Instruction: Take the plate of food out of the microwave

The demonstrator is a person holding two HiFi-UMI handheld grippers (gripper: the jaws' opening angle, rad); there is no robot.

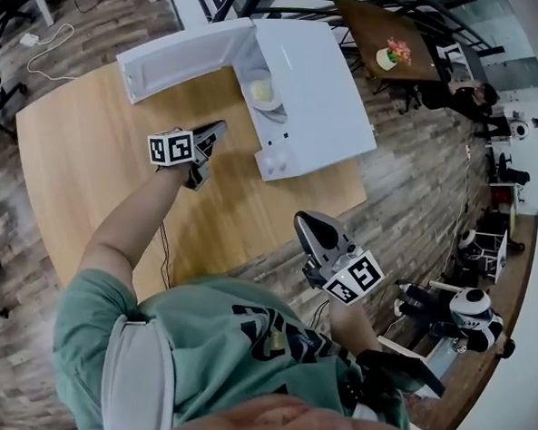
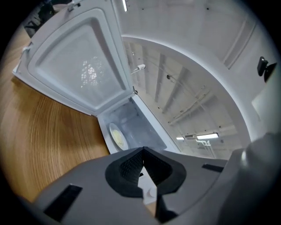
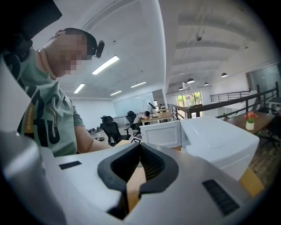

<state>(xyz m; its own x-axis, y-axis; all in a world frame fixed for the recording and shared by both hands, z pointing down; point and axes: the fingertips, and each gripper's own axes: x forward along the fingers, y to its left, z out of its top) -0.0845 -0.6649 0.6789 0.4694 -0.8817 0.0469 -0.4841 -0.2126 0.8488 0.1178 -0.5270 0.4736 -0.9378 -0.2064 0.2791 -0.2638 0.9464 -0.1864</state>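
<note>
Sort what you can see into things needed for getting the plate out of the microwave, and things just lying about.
Job: microwave, its open door, plate of food, left gripper, right gripper.
Lying about: flower vase on the far table, office chair.

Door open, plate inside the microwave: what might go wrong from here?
1. The left gripper and right gripper are both shut; reaching in like that may shove the white plate of yellowish food deeper into the white microwave.
2. The open microwave door stands near the left gripper and may get knocked.
</note>
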